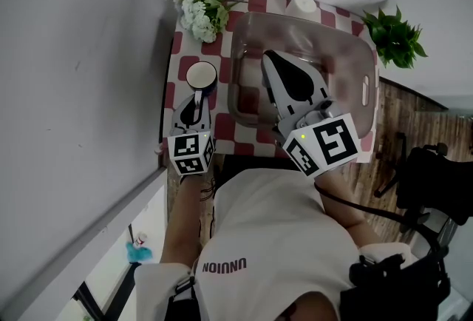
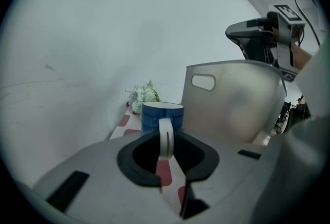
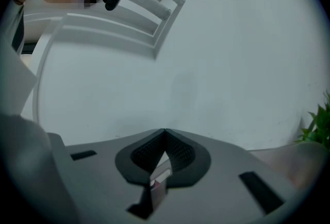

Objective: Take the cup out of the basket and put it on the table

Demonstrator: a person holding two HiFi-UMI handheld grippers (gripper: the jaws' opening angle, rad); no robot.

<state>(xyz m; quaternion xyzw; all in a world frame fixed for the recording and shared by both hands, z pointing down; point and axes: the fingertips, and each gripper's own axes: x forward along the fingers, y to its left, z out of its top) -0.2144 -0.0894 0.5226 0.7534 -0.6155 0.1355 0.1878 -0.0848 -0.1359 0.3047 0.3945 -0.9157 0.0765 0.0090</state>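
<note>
A blue cup (image 1: 201, 76) with a white inside is outside the basket, over the checked tablecloth (image 1: 185, 46) to the basket's left. Whether it rests on the cloth or hangs just above it I cannot tell. My left gripper (image 1: 197, 99) is shut on its white handle (image 2: 165, 138), and the blue body (image 2: 162, 114) stands upright just beyond the jaws. The translucent basket (image 1: 369, 90) fills the middle of the table. Above its near left part hovers my right gripper (image 1: 268, 55), shut with its tips touching and nothing between them (image 3: 165, 132).
White flowers (image 1: 201, 9) stand at the table's back left corner, close behind the cup. A white cylinder (image 1: 301, 1) is behind the basket and a green plant (image 1: 395, 35) at the back right. A pale wall runs along the table's left side. The basket wall (image 2: 232, 99) rises right of the cup.
</note>
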